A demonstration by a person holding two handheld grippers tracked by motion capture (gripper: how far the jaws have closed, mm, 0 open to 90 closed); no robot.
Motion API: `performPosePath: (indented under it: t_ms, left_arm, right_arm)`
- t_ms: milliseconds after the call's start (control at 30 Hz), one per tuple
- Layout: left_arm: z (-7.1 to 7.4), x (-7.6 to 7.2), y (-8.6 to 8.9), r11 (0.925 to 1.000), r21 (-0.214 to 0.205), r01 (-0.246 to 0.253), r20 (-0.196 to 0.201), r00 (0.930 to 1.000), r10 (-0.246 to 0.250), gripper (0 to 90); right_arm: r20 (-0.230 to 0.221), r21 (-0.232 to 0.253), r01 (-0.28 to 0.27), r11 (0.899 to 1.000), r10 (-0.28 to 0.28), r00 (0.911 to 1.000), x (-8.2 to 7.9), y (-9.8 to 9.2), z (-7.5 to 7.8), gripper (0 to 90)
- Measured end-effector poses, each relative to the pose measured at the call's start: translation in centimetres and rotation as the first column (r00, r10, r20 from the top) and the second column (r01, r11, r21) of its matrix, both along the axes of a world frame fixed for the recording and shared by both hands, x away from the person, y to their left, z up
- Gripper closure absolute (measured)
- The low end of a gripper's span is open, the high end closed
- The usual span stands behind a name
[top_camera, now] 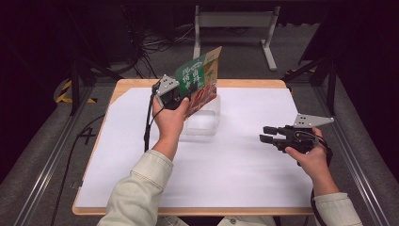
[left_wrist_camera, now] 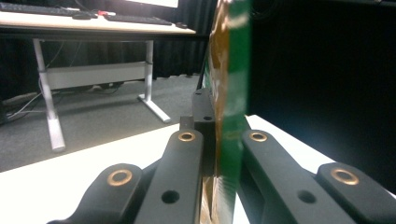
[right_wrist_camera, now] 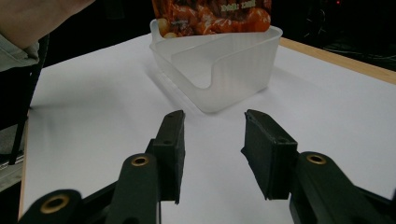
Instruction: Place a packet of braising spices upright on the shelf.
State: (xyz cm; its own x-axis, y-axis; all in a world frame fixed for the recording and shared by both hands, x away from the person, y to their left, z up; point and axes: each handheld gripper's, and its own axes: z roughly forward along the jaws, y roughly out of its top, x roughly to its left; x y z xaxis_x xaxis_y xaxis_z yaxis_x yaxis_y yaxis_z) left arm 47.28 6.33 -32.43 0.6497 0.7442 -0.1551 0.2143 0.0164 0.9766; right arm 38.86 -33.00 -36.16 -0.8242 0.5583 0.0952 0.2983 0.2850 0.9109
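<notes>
Left gripper is pinching a flat green and orange snack packet by its edge, jaws pressed together on it with the packet standing almost upright between them. From the gripper's own camera the packet is seen edge-on, running straight up out of the jaws. The hand holding it is lifted off the table with the forearm angled in from the near side, pale sleeve pushed up to the wrist, so the packet hangs right over the clear plastic bin. Its lower end dips into the back of that bin (can't tell if it touches the bottom).

Right gripper sits well off to the right of the bin, low over the white table cover, pointing sideways toward it. Jaws are spread partway with nothing between them.

Writing-wise, the packet has big white characters on the green part, too small for me to read, and a food photo on the orange half.
</notes>
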Motion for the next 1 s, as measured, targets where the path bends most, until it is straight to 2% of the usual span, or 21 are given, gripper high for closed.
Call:
performPosePath:
  t_ms: [133, 300, 733, 1000]
  left_arm:
    - [-0.5, 0.2, -0.4, 0.9999, 0.012, -0.009, -0.006, 0.9999, 0.009, 89.4]
    - [-1.0, 0.5, -1.1, 0.9999, -0.008, -0.007, -0.022, 0.9997, 0.007, 89.5]
    - [-1.9, 1.0, -1.5, 0.9998, -0.021, 0.003, -0.031, 0.9995, -0.003, 89.5]
    - [-2.9, 1.0, -1.6, 0.9990, -0.044, 0.005, -0.057, 0.9984, -0.007, 89.4]
  right_arm:
    - [0.001, 0.009, -0.008, 1.000, 0.008, 1.0000, 0.1, -0.1, 0.0, 58.6]
    - [0.006, 0.026, -0.016, 1.000, 0.016, 0.9999, 0.2, -0.2, 0.3, 59.0]
    - [0.009, 0.006, -0.007, 1.000, 0.007, 0.9999, -0.6, -0.3, 0.0, 59.2]
    - [0.012, 0.006, 0.012, 1.000, -0.012, 0.9999, -1.4, -1.1, 0.0, 59.5]
